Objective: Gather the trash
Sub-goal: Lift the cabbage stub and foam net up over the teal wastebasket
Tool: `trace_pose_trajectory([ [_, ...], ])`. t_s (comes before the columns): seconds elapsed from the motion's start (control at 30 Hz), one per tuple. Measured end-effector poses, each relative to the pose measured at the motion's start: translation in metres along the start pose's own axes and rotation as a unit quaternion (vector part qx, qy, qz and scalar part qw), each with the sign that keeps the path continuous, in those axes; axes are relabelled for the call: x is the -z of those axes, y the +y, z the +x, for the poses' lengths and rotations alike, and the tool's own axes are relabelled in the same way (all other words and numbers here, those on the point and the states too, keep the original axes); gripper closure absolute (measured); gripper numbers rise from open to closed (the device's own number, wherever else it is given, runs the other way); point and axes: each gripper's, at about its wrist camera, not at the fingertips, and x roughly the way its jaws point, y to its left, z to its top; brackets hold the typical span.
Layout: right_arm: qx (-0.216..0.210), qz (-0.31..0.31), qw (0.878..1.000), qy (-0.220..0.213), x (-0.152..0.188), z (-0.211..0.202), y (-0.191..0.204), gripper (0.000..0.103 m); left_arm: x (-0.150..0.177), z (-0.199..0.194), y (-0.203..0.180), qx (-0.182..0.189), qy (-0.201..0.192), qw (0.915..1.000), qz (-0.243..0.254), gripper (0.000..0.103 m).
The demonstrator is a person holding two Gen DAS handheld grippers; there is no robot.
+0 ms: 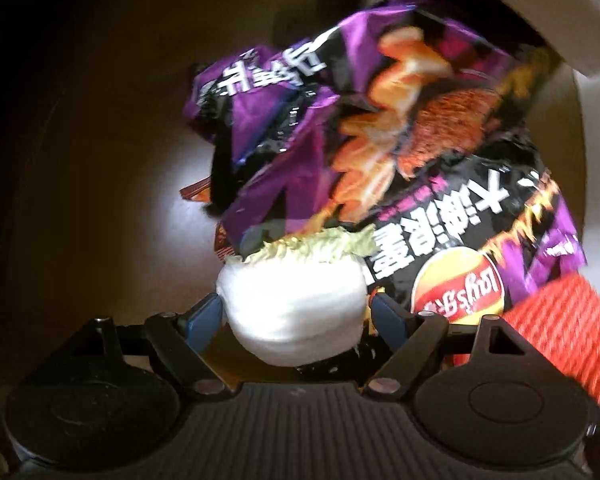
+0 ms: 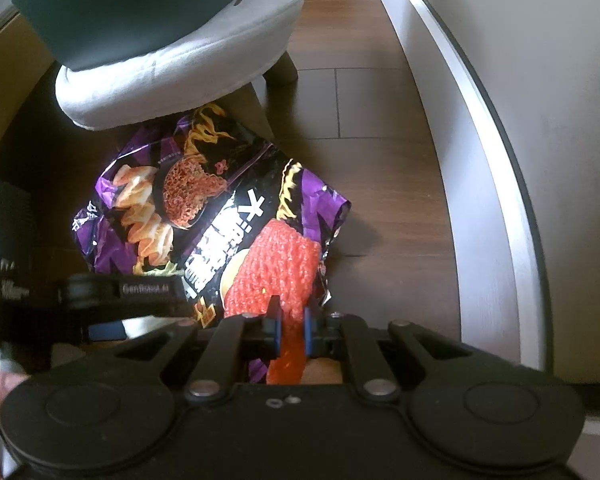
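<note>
Trash in both claws, mid-collection. My left claw [image 1: 294, 312] was pinching a white cabbage stub [image 1: 292, 316] with pale green leaf at its top, blue pads pressed on both sides, held off the floor. Right behind it, in the left wrist view, hung the purple chip bag [image 1: 380, 152], crumpled, logo upside down, so probably dangling or pushed up against the load. My right claw [image 2: 291, 322] was squeezed nearly together on the tail of a red foam net [image 2: 276, 268], the kind that wraps fruit; the net fanned out past the tips and lay over the near right part of the chip bag [image 2: 204, 200]. Could not tell if the right claw also had a corner of the bag caught, a strip of purple showed under the fingers.

Bag sat low over the dark wood floor [image 2: 380, 160], just near of a grey stool [image 2: 180, 56] with a dark green bin [image 2: 132, 4] standing on the seat. White wall panel [image 2: 540, 120] ran along the right.

Judgement: both pieces were gripped by narrow ends for easy dropping; bin was far and higher, so lifting came next. Cabbage looked slippery, net flimsy.
</note>
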Motion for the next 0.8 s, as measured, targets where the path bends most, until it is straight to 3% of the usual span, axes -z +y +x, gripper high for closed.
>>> trace_pose_trajectory([
  [0.13, -0.002, -0.005, 1.000, 0.000, 0.001, -0.002, 0.002, 0.094, -0.007, 0.006, 0.010, 0.004, 0.014, 0.9993, -0.034, 0.025],
  [0.4, -0.002, -0.006, 1.000, -0.012, -0.006, -0.010, 0.009, 0.094, -0.011, -0.007, 0.038, 0.012, 0.020, 0.9992, -0.031, 0.029],
  [0.63, 0.000, -0.006, 1.000, -0.025, -0.003, -0.017, 0.009, 0.094, -0.009, -0.042, 0.061, 0.025, 0.008, 0.9996, 0.002, 0.029],
  [0.8, -0.003, -0.006, 0.999, -0.048, -0.006, -0.043, 0.015, 0.094, 0.002, -0.092, 0.066, 0.031, -0.017, 0.9989, 0.029, 0.030],
])
